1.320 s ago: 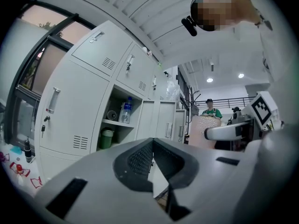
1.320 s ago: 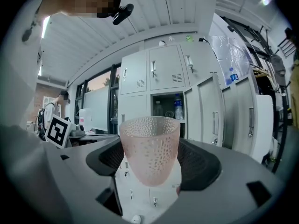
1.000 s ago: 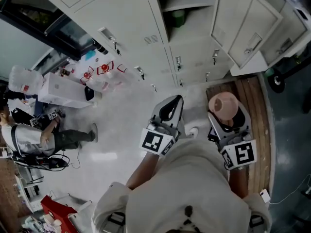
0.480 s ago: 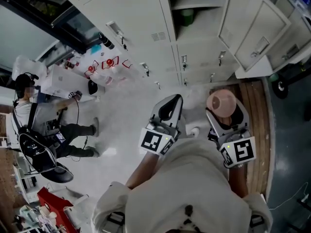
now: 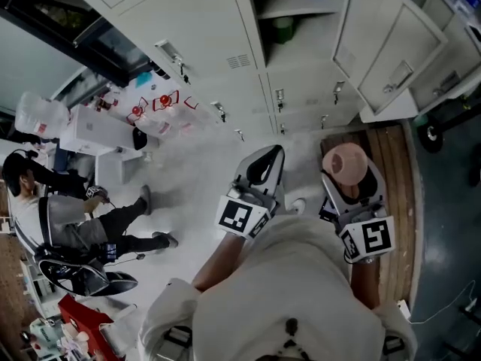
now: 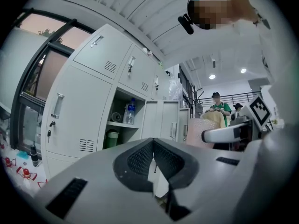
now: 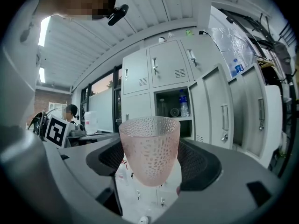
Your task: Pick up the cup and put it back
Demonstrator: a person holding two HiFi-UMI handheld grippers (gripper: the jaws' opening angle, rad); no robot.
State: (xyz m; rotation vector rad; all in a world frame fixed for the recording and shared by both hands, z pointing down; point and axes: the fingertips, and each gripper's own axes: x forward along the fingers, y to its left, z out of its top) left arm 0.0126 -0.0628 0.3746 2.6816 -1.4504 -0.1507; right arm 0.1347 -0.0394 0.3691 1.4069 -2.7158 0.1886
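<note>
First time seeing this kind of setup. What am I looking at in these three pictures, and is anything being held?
There is no robot: a person holds a two-jaw tool in each hand. The head view comes from a camera on the person's head, looking steeply down at the floor and pale grey metal lockers. The other two pictures come from cameras riding on each tool. The left tool is shut and empty. The right tool is shut on a pink dimpled translucent cup, held upright. One locker stands open, a clear plastic bottle on its shelf.
</note>
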